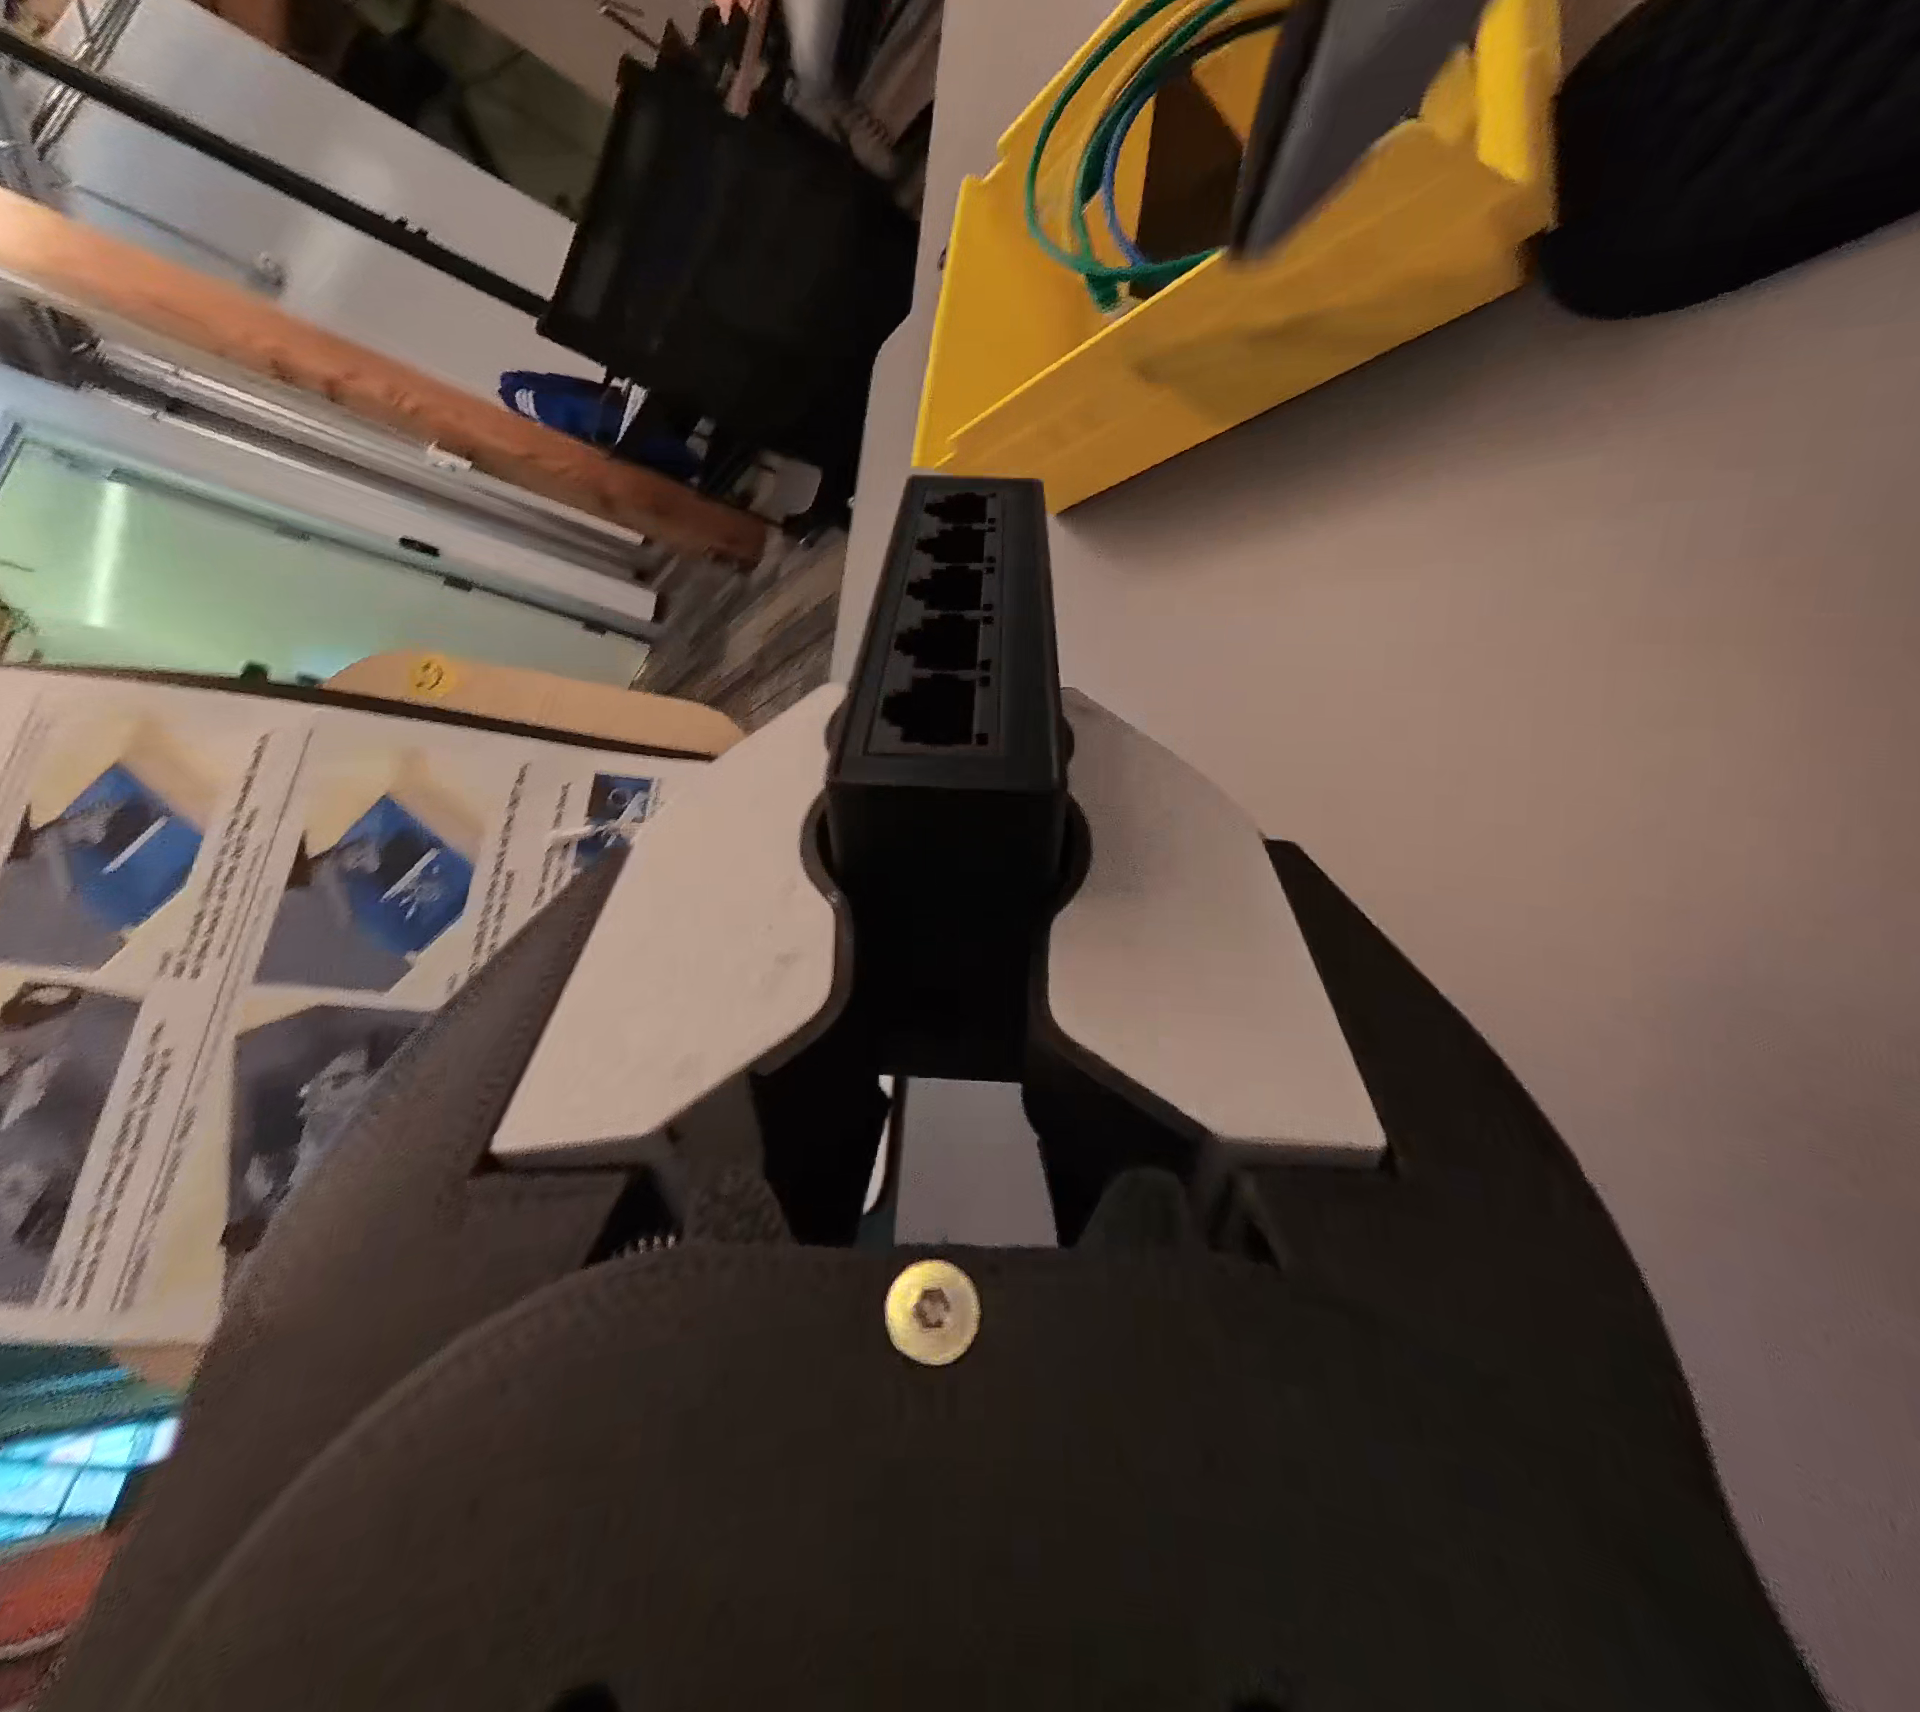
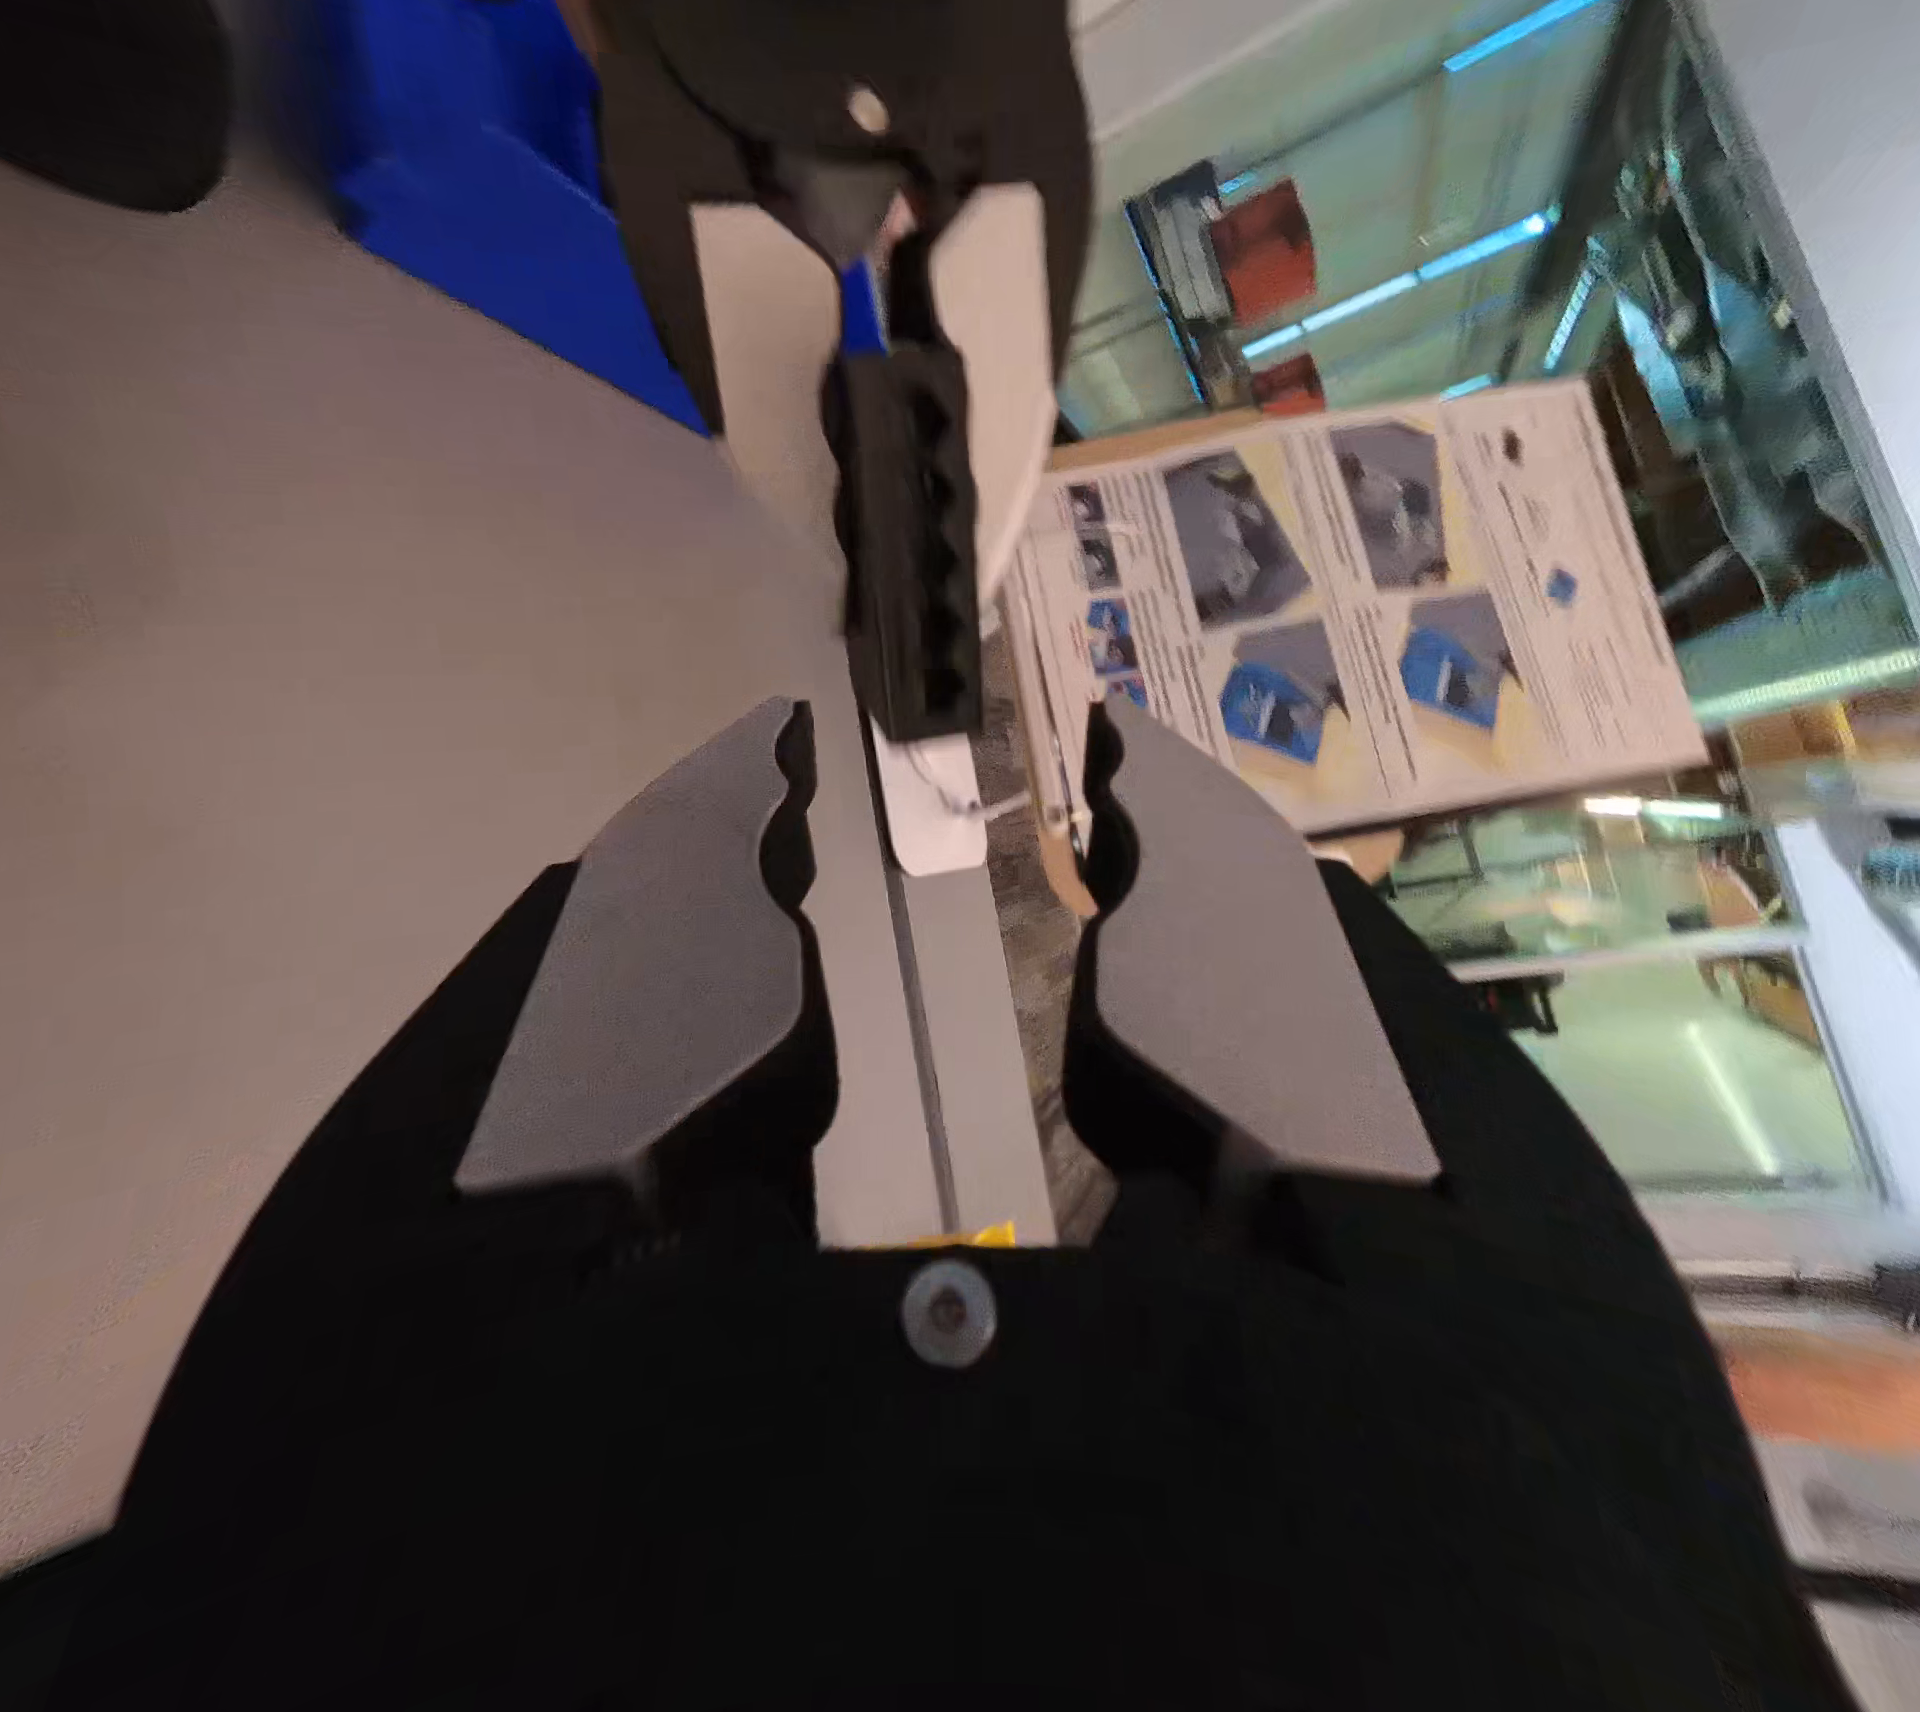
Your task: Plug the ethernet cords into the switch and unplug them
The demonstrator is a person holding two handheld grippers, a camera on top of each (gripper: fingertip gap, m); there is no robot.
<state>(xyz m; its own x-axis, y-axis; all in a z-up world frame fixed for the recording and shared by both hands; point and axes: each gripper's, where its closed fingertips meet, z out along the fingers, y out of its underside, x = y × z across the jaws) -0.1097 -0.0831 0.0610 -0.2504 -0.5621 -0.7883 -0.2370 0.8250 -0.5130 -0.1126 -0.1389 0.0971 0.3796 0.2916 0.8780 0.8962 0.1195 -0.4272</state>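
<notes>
My left gripper (image 1: 951, 763) is shut on a black ethernet switch (image 1: 951, 623), which sticks out forward above the grey table (image 1: 1507, 779). Its row of several ports faces the camera and they look empty. Green and blue ethernet cords (image 1: 1070, 135) lie coiled in a yellow bin (image 1: 1195, 384). A blurred finger of my right gripper (image 1: 1382, 31) hangs over that bin. In the right wrist view my right gripper (image 2: 945, 758) is open and empty. It faces the switch (image 2: 920, 623), held by the left gripper (image 2: 904, 519).
A blue bin (image 2: 488, 187) stands on the table (image 2: 364, 623) behind the left gripper. A white tag (image 2: 935, 815) lies at the table edge. A poster board (image 2: 1351, 602) stands off the table. A black sleeve (image 1: 1745, 104) rests beside the yellow bin. Spacing between my two grippers at the tips: around 7 cm.
</notes>
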